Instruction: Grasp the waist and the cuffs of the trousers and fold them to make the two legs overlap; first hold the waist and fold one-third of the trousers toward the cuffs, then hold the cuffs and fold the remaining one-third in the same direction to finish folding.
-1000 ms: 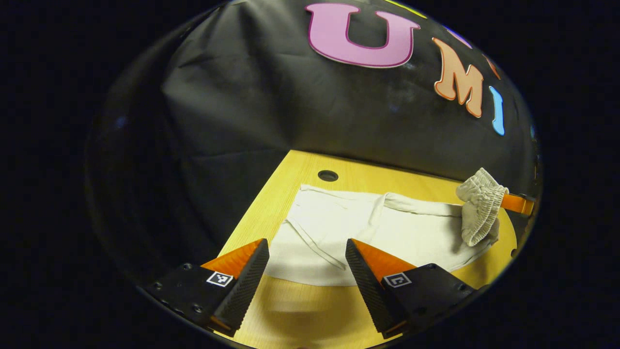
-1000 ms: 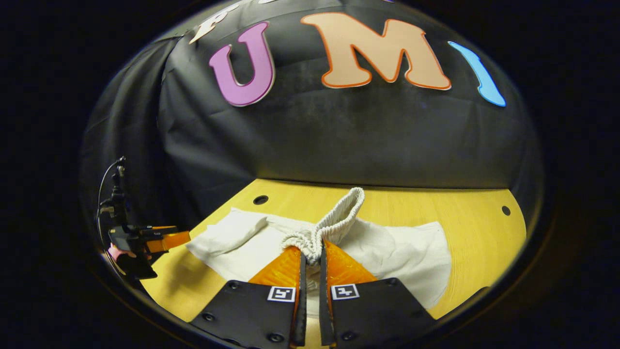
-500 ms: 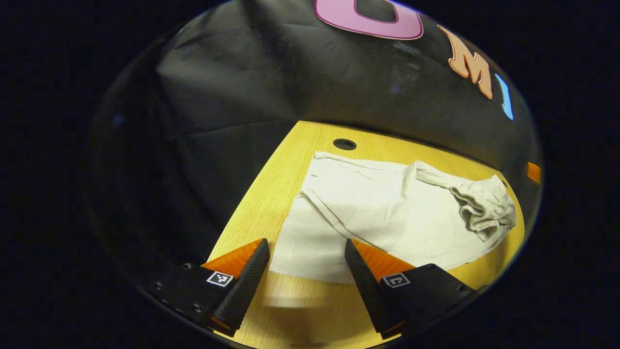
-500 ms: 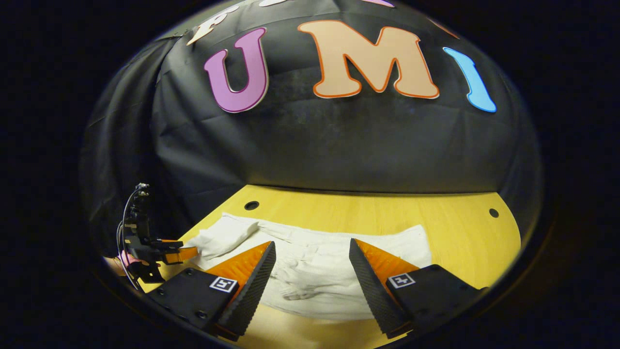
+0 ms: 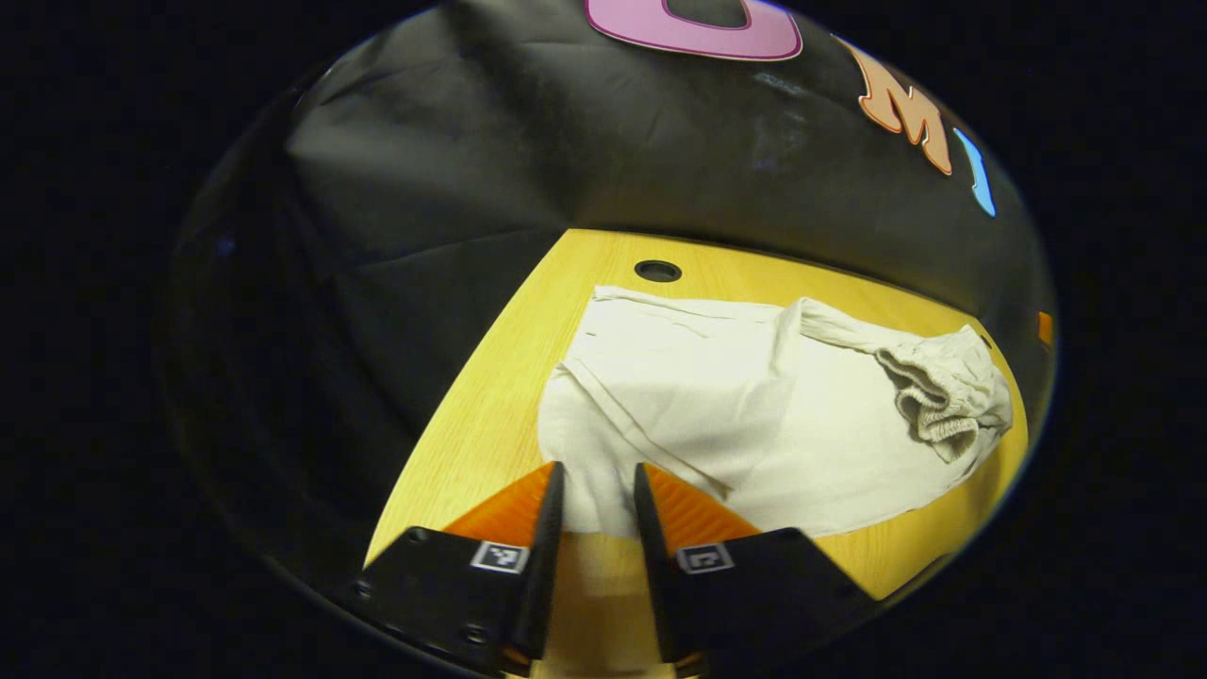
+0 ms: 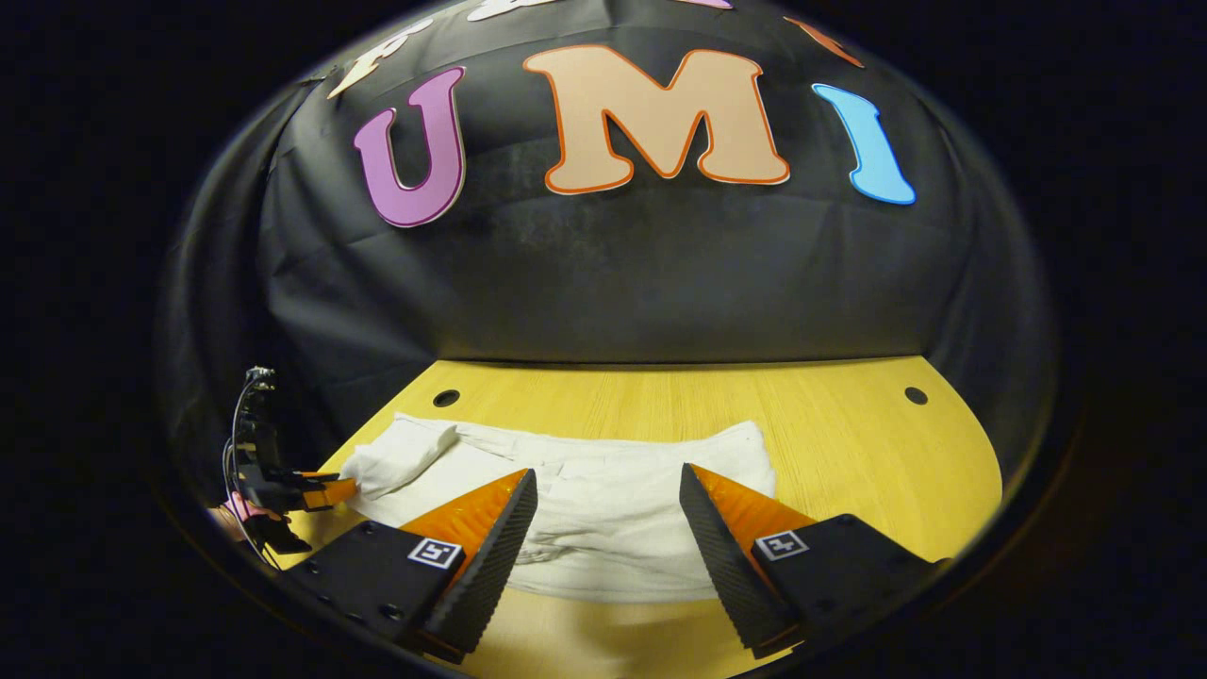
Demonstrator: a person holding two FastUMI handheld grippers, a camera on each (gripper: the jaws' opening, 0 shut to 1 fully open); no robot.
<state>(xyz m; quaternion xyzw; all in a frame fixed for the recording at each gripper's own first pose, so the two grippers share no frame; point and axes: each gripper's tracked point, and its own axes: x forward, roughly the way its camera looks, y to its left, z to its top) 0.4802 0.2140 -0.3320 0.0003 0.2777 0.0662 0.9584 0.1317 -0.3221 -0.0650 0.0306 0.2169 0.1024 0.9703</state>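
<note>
Two grippers are seen over a yellow wooden table (image 5: 490,415) on which pale cream trousers (image 5: 754,415) are spread. In the left gripper view, the left gripper (image 5: 596,490) is seen low at the near edge of the garment, its two fingers drawn close together with only a narrow gap between them, and a strip of the cloth's cuff end lies in that gap; whether both fingers actually press on the cloth cannot be told from this angle. The trousers are laid flat from that point across the table, with a seam line running diagonally over them, and the gathered elastic waist (image 5: 943,396) is seen lying bunched on top of the cloth at the far right. A round hole (image 5: 657,271) is visible in the table just beyond the far edge of the garment. In the right gripper view, the right gripper (image 6: 608,509) is seen with its fingers spread wide apart and nothing held between them, poised just above the near part of the trousers (image 6: 603,481). Farther off at the left of that view, the left gripper (image 6: 325,490) is seen meeting the folded corner of the cloth, carried by a hand (image 6: 236,514) that is mostly hidden.
</note>
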